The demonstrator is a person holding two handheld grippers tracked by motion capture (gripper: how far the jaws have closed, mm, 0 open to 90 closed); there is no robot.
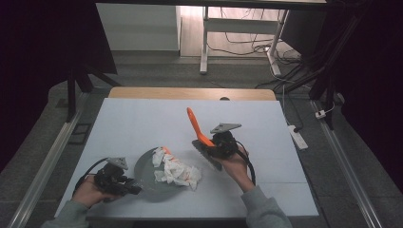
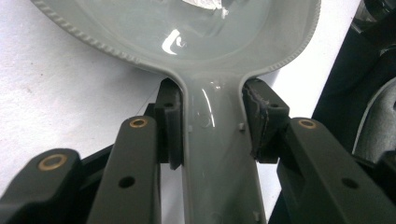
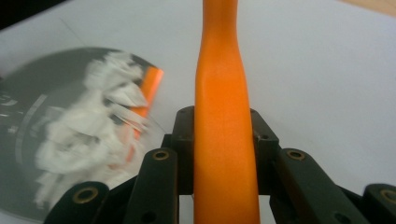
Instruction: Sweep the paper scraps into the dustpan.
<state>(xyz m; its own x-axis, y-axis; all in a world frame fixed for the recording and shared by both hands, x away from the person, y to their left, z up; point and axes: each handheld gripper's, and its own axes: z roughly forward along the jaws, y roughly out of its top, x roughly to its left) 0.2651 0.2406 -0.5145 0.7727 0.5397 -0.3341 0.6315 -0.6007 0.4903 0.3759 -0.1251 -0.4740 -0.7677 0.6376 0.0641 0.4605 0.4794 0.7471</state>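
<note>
A grey dustpan (image 1: 144,175) lies on the white table (image 1: 142,123) at the front left, loaded with crumpled white paper (image 1: 178,172) and an orange scrap (image 1: 166,150). My left gripper (image 1: 127,184) is shut on the dustpan's handle (image 2: 219,158), which sits squeezed between both pads in the left gripper view. My right gripper (image 1: 215,144) is shut on the orange handle (image 1: 194,123) of a small brush. Its dark head (image 1: 207,154) hangs just right of the pan. In the right gripper view the brush handle (image 3: 224,126) runs up between the jaws, with the paper (image 3: 88,135) in the pan to the left.
The table's wooden far edge (image 1: 190,93) lies behind the white surface. A power strip (image 1: 298,137) rests on the floor to the right, and a desk frame with cables (image 1: 247,42) stands beyond. Bare white tabletop stretches behind and to the right of the pan.
</note>
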